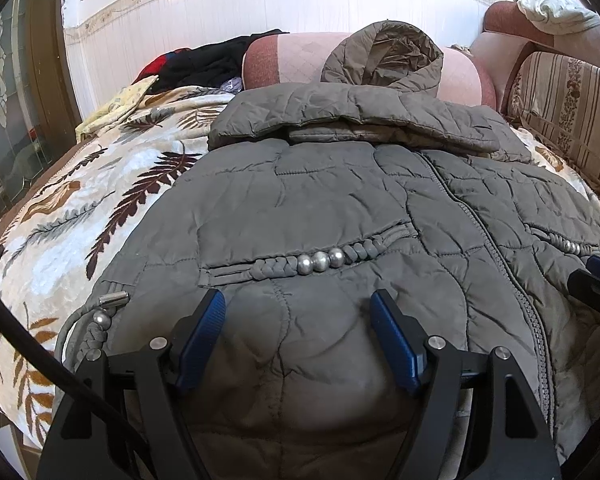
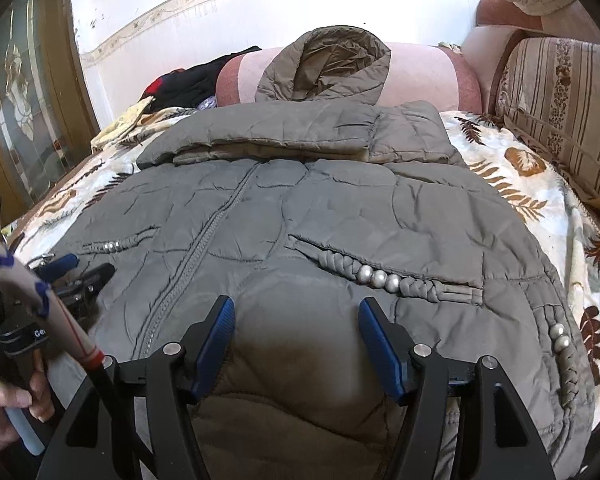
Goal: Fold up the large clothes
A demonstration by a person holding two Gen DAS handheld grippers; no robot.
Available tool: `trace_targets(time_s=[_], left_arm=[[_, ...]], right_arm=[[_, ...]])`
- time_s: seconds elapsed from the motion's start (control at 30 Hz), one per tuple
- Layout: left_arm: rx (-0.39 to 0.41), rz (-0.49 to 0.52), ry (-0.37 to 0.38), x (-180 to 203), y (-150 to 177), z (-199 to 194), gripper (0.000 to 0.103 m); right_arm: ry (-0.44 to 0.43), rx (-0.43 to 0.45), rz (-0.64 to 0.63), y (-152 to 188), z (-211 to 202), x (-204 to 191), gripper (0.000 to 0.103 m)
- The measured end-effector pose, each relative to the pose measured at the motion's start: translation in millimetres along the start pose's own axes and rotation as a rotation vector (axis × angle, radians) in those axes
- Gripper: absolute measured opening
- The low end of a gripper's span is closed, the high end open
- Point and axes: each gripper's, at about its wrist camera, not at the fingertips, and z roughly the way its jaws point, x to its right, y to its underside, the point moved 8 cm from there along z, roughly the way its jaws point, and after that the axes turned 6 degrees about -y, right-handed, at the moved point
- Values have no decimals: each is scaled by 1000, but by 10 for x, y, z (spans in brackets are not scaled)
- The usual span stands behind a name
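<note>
A large grey quilted jacket (image 1: 340, 200) lies front-up on the bed, zipper down its middle, sleeves folded across the chest, hood (image 1: 384, 56) resting against a pink bolster. It also fills the right wrist view (image 2: 340, 208). My left gripper (image 1: 300, 304) is open, its blue pads standing over the jacket's lower hem, left of the zipper, below a braided pocket trim with silver beads (image 1: 320, 261). My right gripper (image 2: 296, 312) is open over the hem right of the zipper. Each gripper shows at the edge of the other's view, the left one in the right wrist view (image 2: 76, 272).
A leaf-patterned blanket (image 1: 100, 200) covers the bed. A pink bolster (image 2: 420, 76) and dark clothes (image 1: 204, 62) lie at the head. A striped cushion (image 2: 560, 112) stands at the right. A glass-panelled door (image 1: 4, 100) is at the left.
</note>
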Motion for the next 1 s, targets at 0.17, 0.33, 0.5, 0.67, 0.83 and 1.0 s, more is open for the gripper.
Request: trace_targets(time_s=[0.17, 0.33, 0.5, 0.67, 0.83, 1.0], left_arm=[[27, -1, -1, 8, -17, -71, 74], [61, 28, -8, 63, -27, -158, 74], [93, 62, -7, 133, -24, -256, 74], [103, 60, -5, 137, -13, -348, 75], [99, 29, -14, 76, -7, -447, 75], [89, -16, -5, 22, 17, -575, 75]], right_arm=[[-4, 14, 2, -16, -54, -12, 69], [-5, 20, -32, 15, -115, -110, 69], [-10, 41, -34, 0, -209, -138, 71], [-26, 56, -22, -12, -287, -158, 71], [-45, 81, -6, -34, -393, -172, 72], [-65, 100, 31, -42, -499, -124, 72]])
